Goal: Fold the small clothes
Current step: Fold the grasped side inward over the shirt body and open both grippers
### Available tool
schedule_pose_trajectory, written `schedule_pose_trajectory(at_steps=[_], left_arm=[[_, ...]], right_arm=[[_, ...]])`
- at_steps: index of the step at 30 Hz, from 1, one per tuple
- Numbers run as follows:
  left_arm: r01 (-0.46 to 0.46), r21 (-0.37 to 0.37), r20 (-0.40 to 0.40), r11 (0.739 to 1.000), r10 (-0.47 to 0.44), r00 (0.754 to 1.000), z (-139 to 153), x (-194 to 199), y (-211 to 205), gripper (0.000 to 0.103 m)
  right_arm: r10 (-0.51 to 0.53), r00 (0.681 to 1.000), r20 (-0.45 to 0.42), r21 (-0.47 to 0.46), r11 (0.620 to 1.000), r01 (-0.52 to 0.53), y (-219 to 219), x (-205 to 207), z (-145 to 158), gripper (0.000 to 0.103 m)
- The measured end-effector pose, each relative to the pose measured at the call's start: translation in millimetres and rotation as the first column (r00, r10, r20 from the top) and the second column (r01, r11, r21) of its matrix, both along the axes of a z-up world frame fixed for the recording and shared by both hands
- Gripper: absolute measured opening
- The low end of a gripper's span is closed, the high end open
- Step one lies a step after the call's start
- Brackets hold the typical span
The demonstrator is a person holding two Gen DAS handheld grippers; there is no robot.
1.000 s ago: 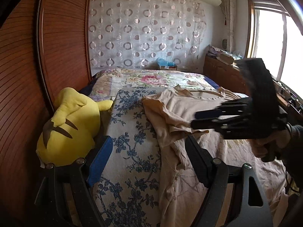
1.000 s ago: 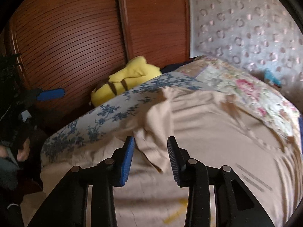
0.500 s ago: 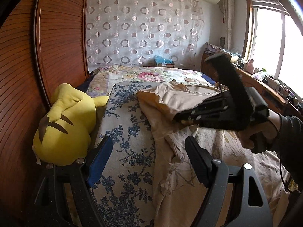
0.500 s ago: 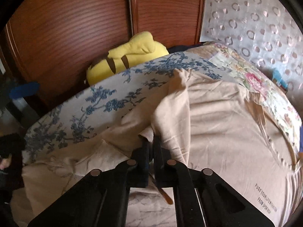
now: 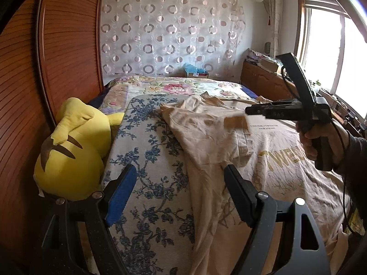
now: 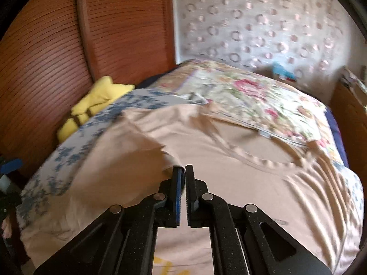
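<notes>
A beige T-shirt (image 5: 263, 160) with yellow print lies spread on the bed, collar toward the far end. It also shows in the right wrist view (image 6: 229, 155). My right gripper (image 6: 182, 171) is shut on the shirt's left sleeve (image 6: 146, 151) and holds it lifted over the shirt's body. In the left wrist view the right gripper (image 5: 248, 111) hovers above the shirt with the sleeve (image 5: 236, 122) hanging from it. My left gripper (image 5: 181, 181) is open and empty, low over the near edge of the bed beside the shirt's hem.
A blue-flowered sheet (image 5: 149, 160) covers the bed, with a floral quilt (image 5: 179, 87) at the far end. A yellow plush toy (image 5: 71, 151) lies against the wooden wardrobe (image 5: 57, 57) on the left. A wooden cabinet (image 5: 263, 80) stands under the window on the right.
My right gripper closed on the sleeve and carried it up and rightward over the shirt's body. My left gripper stayed open and roughly in place.
</notes>
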State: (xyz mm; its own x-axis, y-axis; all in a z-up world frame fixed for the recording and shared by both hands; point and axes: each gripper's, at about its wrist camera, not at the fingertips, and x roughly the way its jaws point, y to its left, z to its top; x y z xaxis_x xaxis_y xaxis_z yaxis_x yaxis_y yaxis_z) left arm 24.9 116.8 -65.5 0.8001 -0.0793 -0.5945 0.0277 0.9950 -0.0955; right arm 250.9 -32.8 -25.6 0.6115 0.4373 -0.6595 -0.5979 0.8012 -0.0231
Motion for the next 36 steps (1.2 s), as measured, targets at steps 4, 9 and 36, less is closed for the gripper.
schedule_pose_trajectory(at_steps=[4,9,36], left_arm=[[0.012,0.009,-0.012,1.0,-0.012,1.0,0,5,-9,0.079],[0.038,0.006,-0.021,0.999,-0.038,0.999,0,12,-21,0.079],[0.169,0.008,-0.241,0.986,-0.162,0.957,-34,73,-68,0.035]], right_arm=[[0.002,1.0,-0.015,-0.032,0.999,-0.003,1,2,-10,0.046],[0.007,1.0,-0.029,-0.035,0.999,-0.008,-22,-8,-2,0.047],[-0.069,0.996,-0.062,-0.028,0.997,0.067,-159,-66,-22,0.047]])
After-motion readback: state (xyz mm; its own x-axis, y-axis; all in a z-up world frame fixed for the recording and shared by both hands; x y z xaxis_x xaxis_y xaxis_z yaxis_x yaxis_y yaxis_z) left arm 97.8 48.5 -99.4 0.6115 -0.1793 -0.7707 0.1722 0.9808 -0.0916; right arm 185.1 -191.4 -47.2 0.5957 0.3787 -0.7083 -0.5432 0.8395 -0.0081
